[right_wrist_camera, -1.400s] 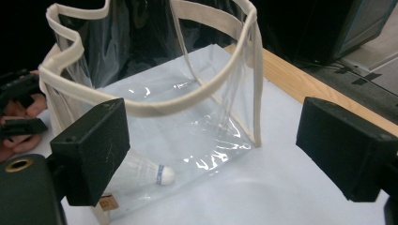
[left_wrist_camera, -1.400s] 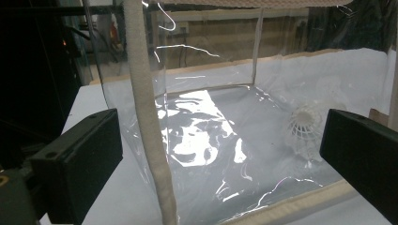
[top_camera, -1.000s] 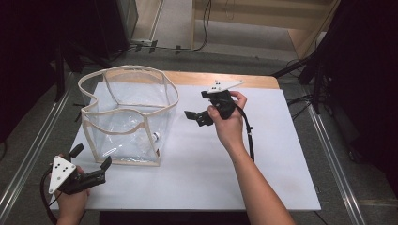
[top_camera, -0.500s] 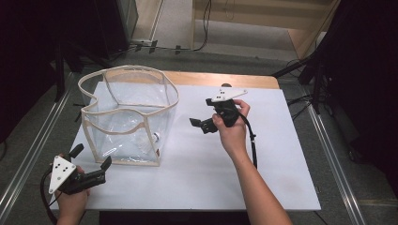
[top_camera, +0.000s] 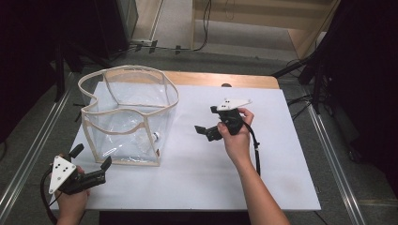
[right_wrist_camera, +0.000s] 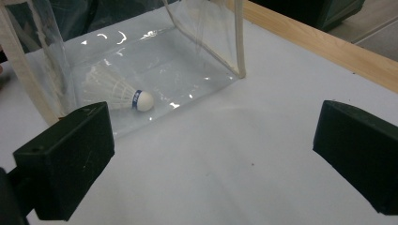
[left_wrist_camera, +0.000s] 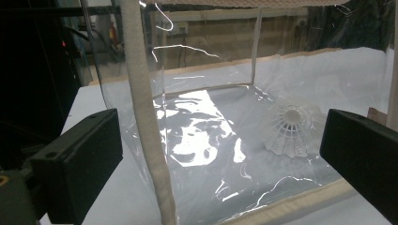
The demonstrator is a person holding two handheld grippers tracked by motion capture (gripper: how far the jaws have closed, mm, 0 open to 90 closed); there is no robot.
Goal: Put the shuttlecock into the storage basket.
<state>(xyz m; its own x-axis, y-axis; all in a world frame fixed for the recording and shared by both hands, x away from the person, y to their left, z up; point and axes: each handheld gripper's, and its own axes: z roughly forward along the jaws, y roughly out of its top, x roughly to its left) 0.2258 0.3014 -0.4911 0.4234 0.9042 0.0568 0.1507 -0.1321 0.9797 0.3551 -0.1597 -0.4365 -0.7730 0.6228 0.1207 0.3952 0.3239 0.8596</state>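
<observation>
With both claws empty and their jaws standing wide apart, the work looks to be at a pause around the clear bag and the shuttlecock lying inside it. That bag stands upright near the back left corner of the desk, its cream-trimmed mouth open to the top. In the right gripper view the shuttlecock rests on its side on the bag's floor, white cork tip toward the bag's right wall, feathers pointing away from it. Seen from the left gripper view, it sits behind the clear front wall, close to the bag's front right corner.

My reading is that the shuttlecock is already in the bag, so the step in hand is either finishing up or getting ready to fetch it out again. The left gripper hovers at the front left corner of the desk, just in front of the bag's front wall. Over the middle of the desk, well apart from the bag, the right gripper points toward it.

Any reach for the shuttlecock calls for going up and over the rim, not through the plastic; the left claw would likely need to steady the floppy wall first
</observation>
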